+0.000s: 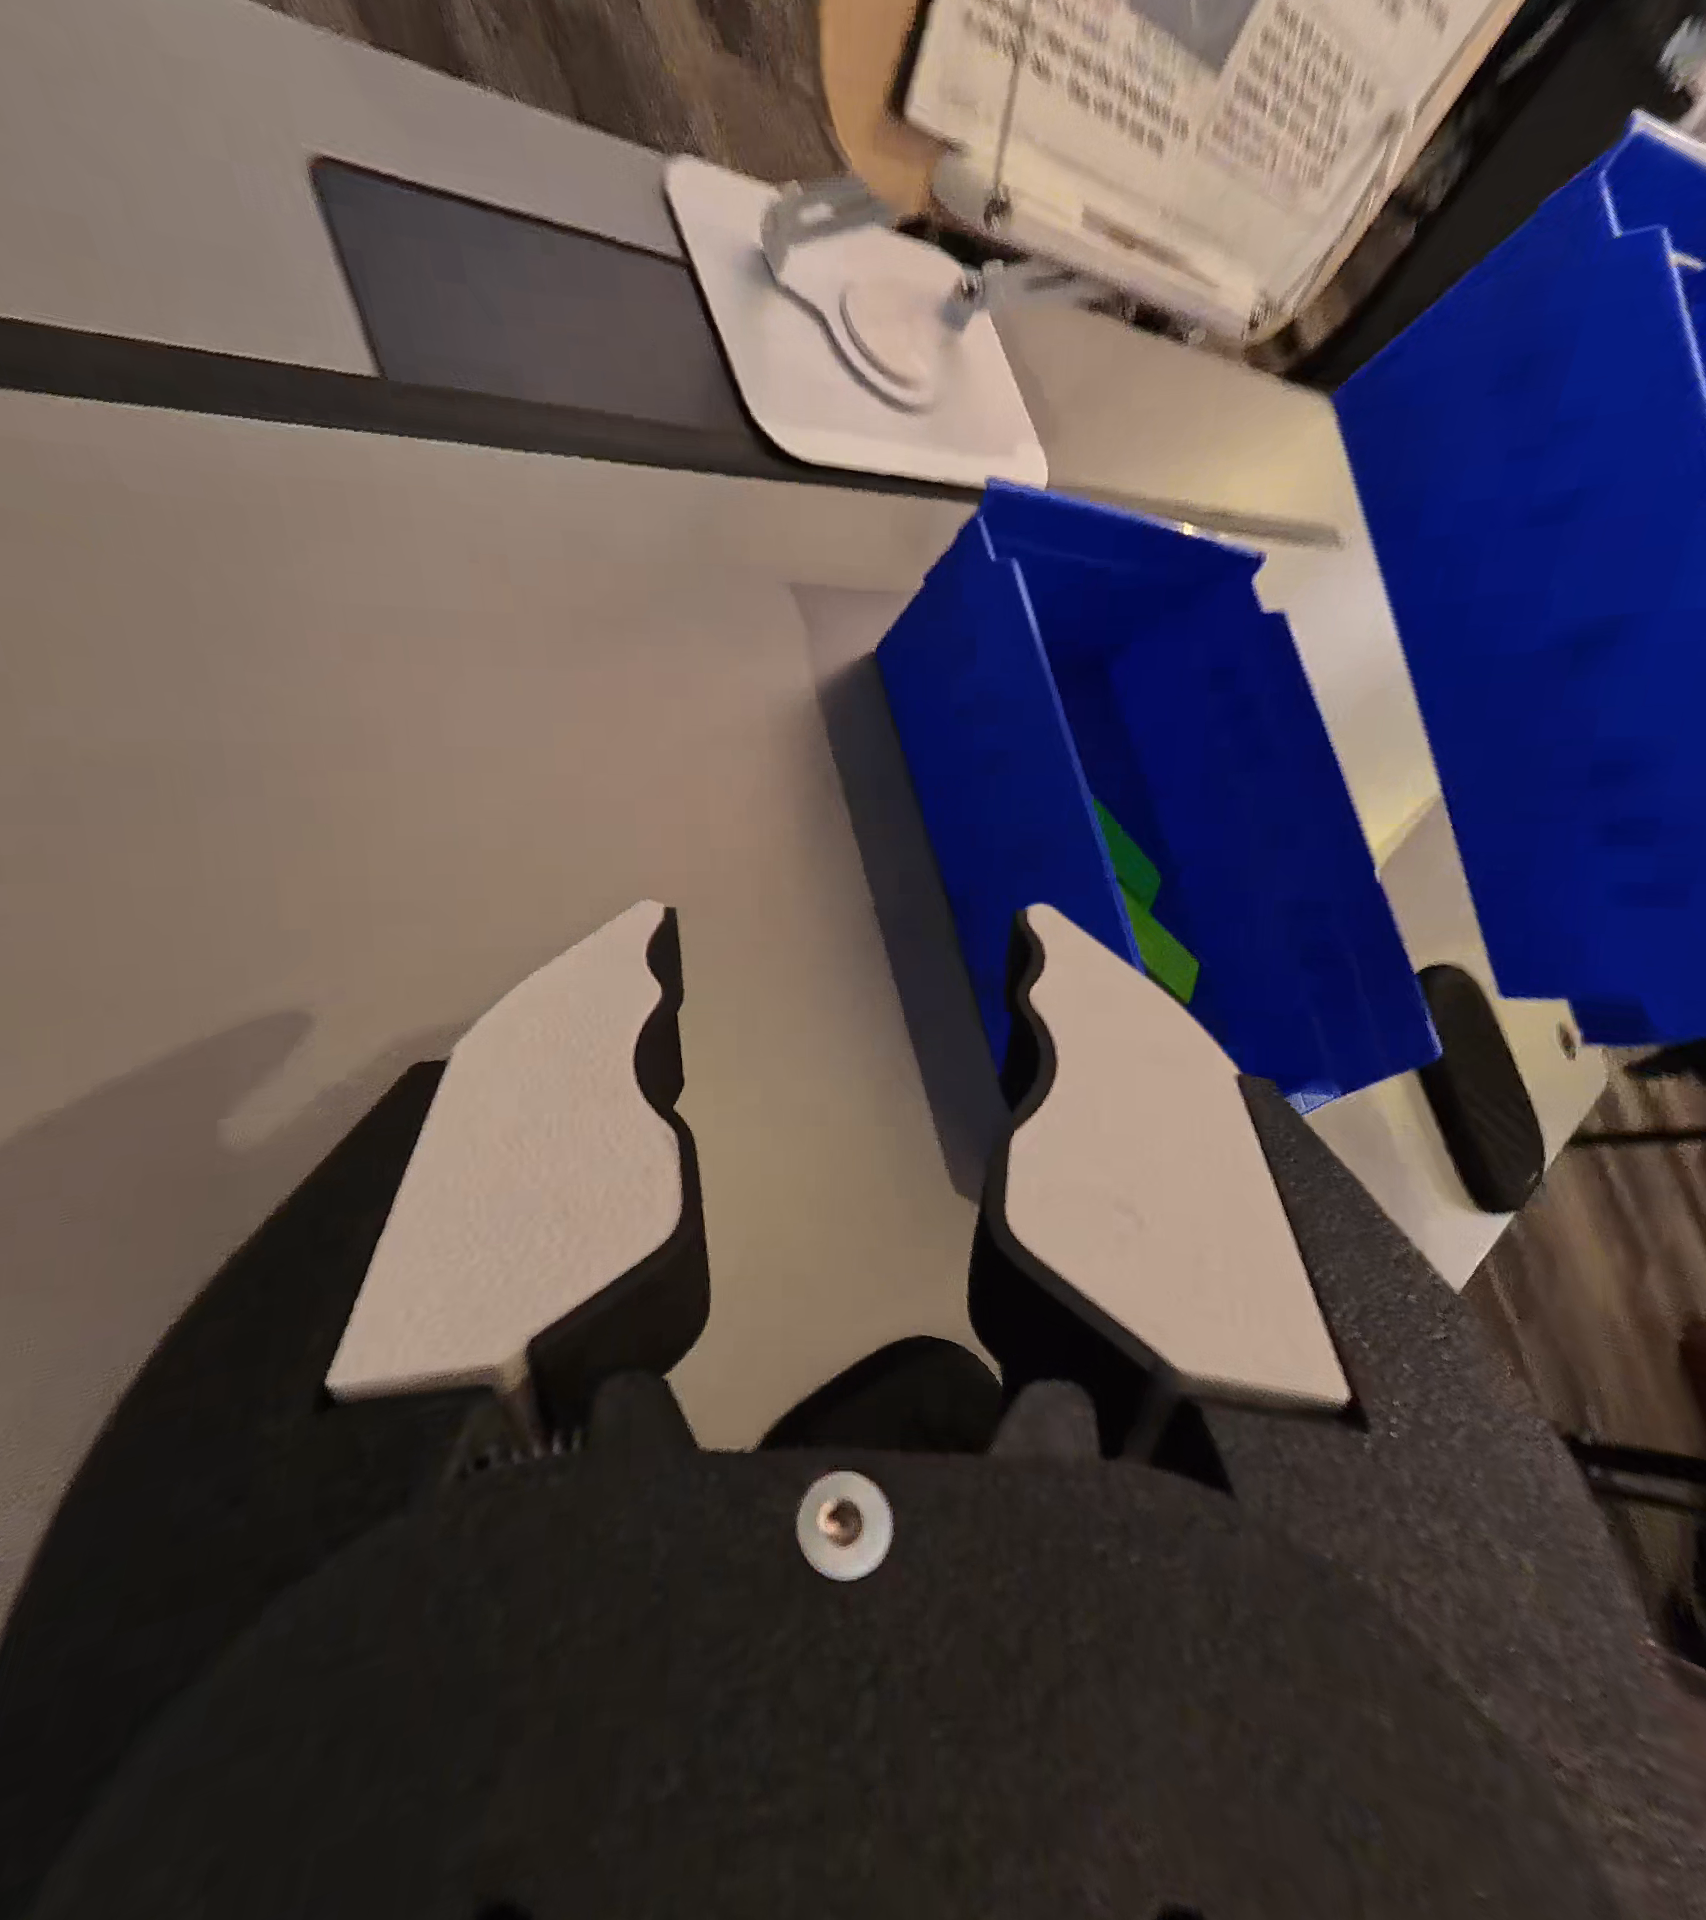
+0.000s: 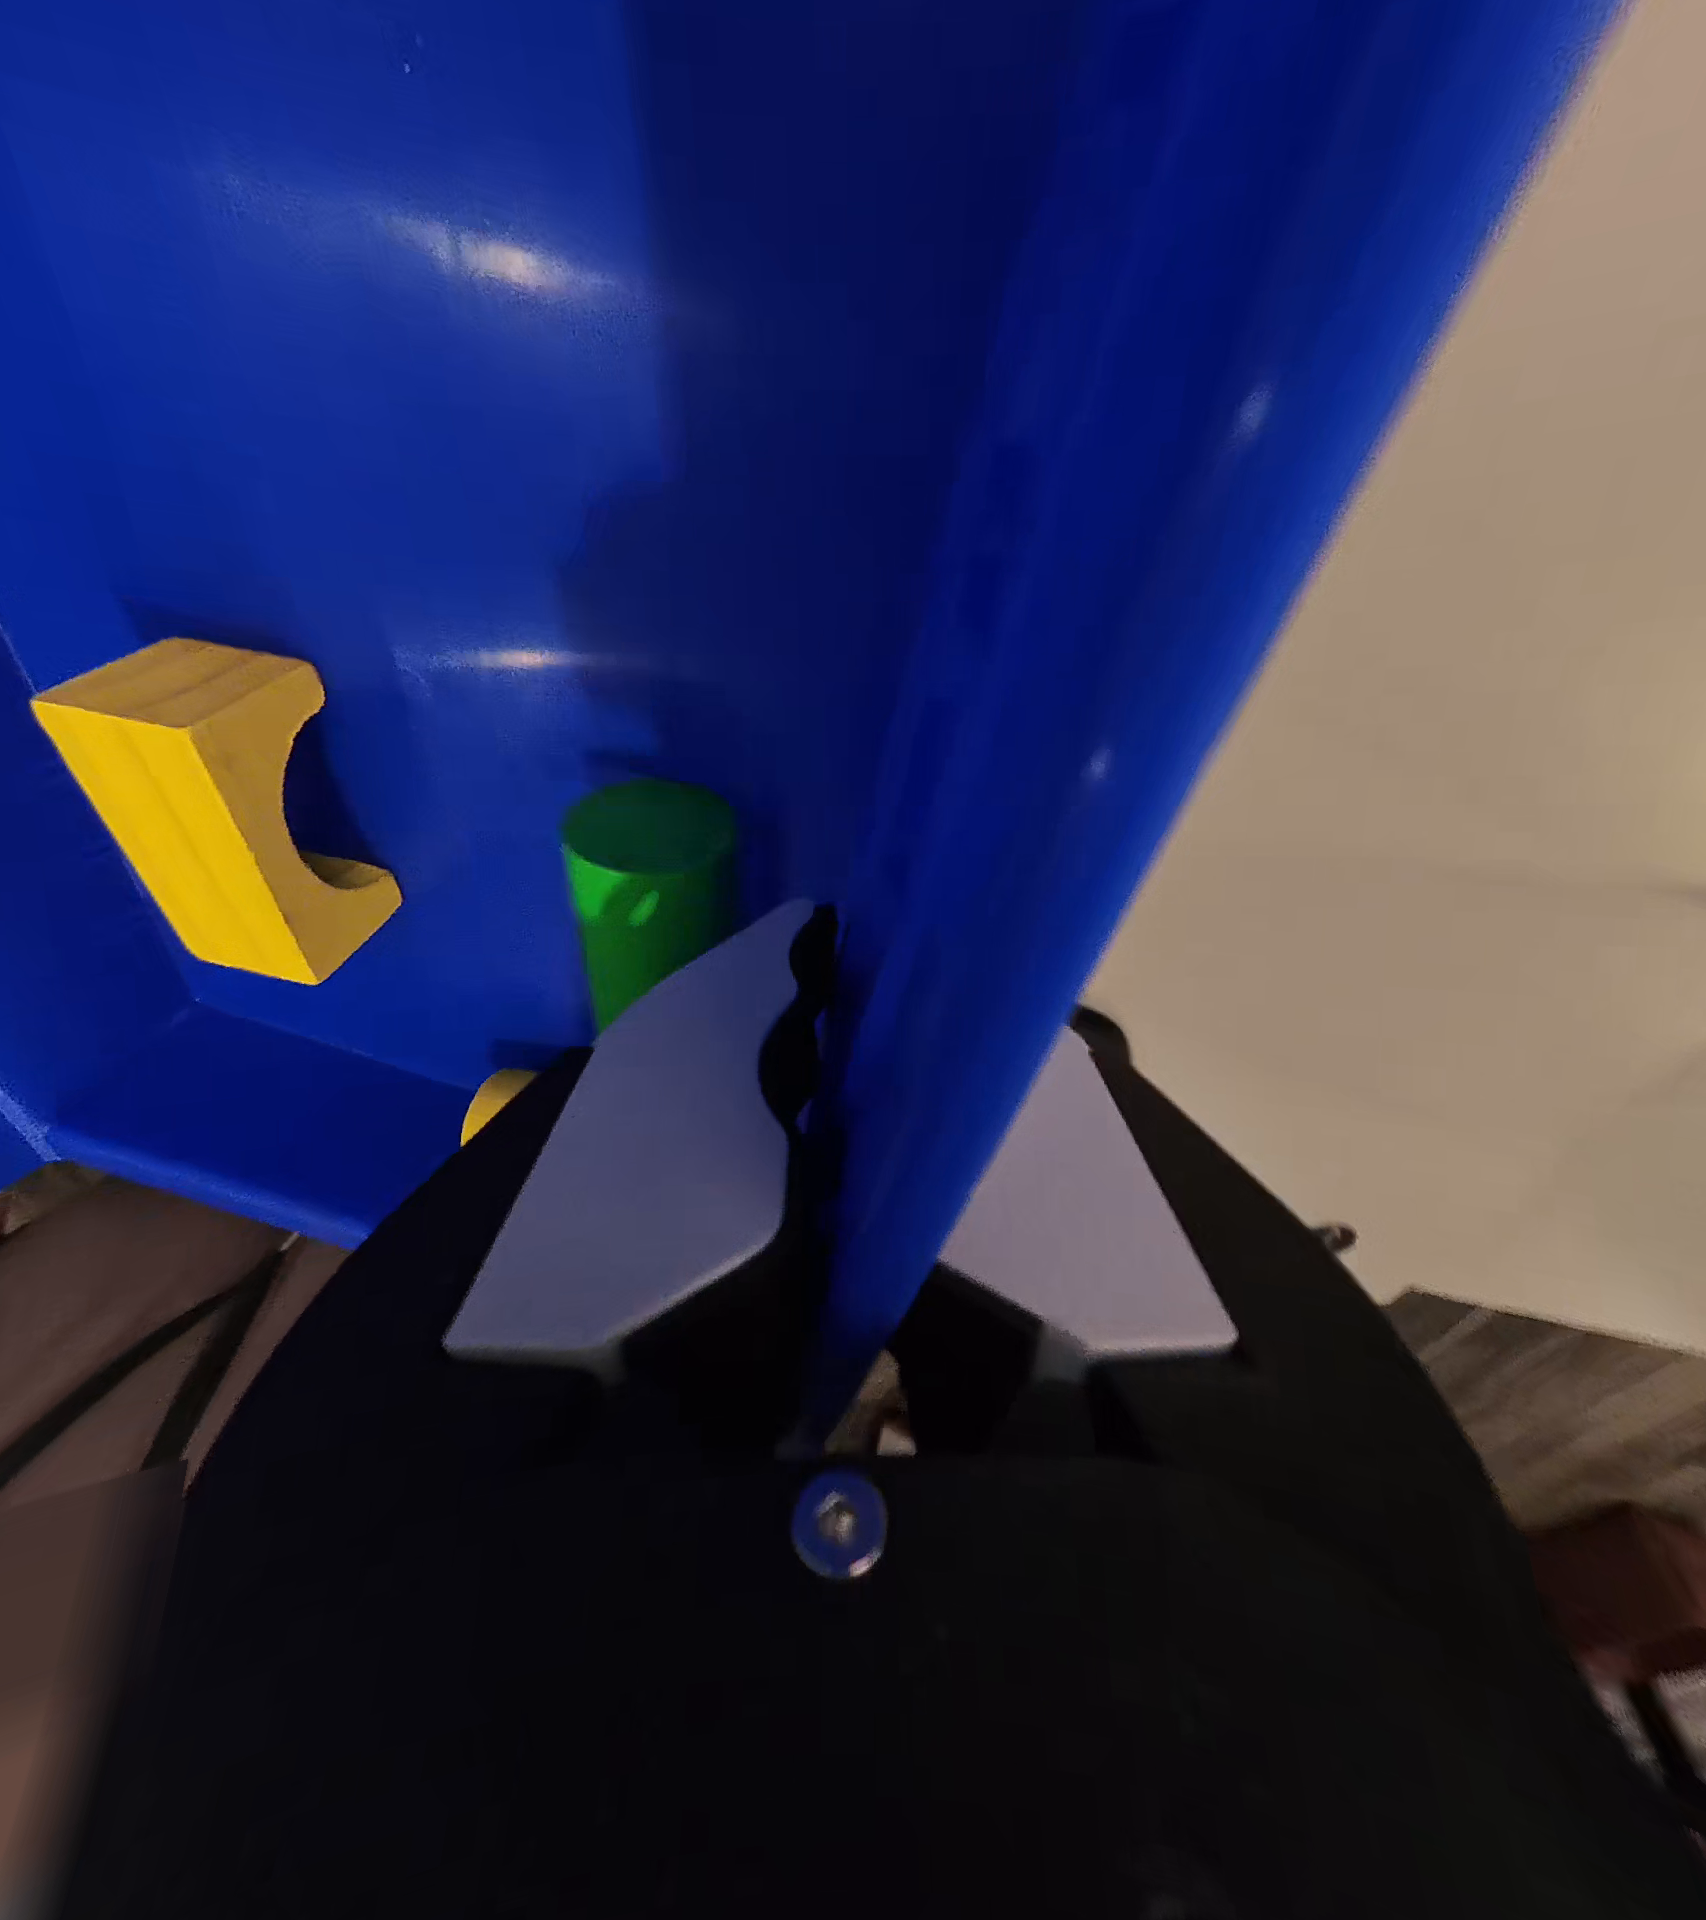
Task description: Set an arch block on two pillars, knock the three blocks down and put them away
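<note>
My right gripper (image 2: pixel 833 1091) is clamped on the wall of the blue bin (image 2: pixel 984 623), one finger inside. The yellow arch block (image 2: pixel 205 810) lies left of it, a green pillar (image 2: pixel 646 894) just ahead by the fingertip. My left gripper (image 1: pixel 844 997) hangs spread and empty over the table (image 1: pixel 309 727), so the right is nearer.

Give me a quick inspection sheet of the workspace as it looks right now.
Surface: pale table, mostly bare.
Job's things: yellow arch block, green cylinder and a yellow piece lie inside the blue bin.
Clutter: smaller blue bin holding green pieces; black oval object; white stand base.
Grippers: left gripper open, empty; right gripper shut on the blue bin's wall.
Cables: nothing seen.
Surroundings: wood-look floor.
</note>
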A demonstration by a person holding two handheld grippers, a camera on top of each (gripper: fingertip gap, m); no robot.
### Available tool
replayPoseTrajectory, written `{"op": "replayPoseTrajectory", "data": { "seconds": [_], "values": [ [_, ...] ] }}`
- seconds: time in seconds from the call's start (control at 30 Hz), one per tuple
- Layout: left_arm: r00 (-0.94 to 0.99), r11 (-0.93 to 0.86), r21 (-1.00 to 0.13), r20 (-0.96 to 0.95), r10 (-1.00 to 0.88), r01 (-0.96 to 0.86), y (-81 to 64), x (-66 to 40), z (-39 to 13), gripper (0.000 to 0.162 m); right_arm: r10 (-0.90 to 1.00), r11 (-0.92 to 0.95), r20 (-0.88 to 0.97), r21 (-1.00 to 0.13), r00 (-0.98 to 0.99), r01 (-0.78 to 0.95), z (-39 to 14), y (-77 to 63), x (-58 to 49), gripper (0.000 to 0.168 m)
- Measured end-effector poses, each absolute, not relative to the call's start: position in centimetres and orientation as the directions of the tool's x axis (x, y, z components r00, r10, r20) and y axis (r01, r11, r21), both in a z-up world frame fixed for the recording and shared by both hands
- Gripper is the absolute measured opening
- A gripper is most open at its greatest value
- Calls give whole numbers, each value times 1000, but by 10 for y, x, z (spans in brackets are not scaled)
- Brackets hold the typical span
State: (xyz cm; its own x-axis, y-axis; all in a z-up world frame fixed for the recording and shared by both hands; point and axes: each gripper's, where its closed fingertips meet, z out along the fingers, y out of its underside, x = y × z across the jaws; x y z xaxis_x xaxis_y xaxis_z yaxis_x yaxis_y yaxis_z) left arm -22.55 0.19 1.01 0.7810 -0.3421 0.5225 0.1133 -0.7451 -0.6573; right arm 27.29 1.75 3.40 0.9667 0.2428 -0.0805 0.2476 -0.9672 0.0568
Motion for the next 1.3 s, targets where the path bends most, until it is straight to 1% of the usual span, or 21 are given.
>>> {"op": "replayPoseTrajectory", "data": {
  "seconds": [0.13,0.2,0.3,0.43,0.57,0.77,0.87,1.03,1.07,1.1,1.17,1.23,1.3],
  "values": [
    [800,-689,-689,535,-271,227,-17,-269,24,55,391,-918,-177,-4,903,397,41,36,156,5],
    [812,-668,-689,542,-217,281,-29,-290,27,59,460,-882,-227,-5,858,472,33,37,95,5],
    [822,-623,-700,548,-156,348,-46,-316,34,60,542,-824,-288,6,790,567,15,34,10,6],
    [808,-538,-715,580,-102,445,-64,-345,47,58,593,-766,-363,20,719,642,-9,21,-83,6],
    [802,-548,-680,596,-27,487,-77,-361,38,57,627,-729,-409,-10,663,684,-26,9,-152,7],
    [786,-599,-627,619,8,499,-74,-367,19,62,576,-766,-431,11,695,642,-69,11,-192,6],
    [786,-636,-601,618,16,484,-66,-365,6,63,537,-803,-387,37,750,594,-101,19,-187,6],
    [806,-746,-517,591,43,419,-53,-355,-28,68,473,-847,-314,98,824,523,-139,24,-168,8],
    [808,-768,-498,587,43,403,-50,-352,-35,70,467,-852,-336,78,818,518,-136,25,-172,19],
    [812,-791,-475,582,46,385,-48,-349,-42,72,470,-850,-343,73,813,522,-133,25,-173,24],
    [820,-836,-422,570,55,350,-46,-342,-57,74,501,-844,-331,18,800,536,-122,30,-172,26],
    [825,-861,-392,563,53,323,-43,-337,-67,75,542,-835,-288,-74,790,546,-105,40,-168,27],
    [830,-875,-375,556,51,305,-40,-334,-74,71,607,-793,-212,-215,766,570,-82,51,-161,26]
  ]
}}
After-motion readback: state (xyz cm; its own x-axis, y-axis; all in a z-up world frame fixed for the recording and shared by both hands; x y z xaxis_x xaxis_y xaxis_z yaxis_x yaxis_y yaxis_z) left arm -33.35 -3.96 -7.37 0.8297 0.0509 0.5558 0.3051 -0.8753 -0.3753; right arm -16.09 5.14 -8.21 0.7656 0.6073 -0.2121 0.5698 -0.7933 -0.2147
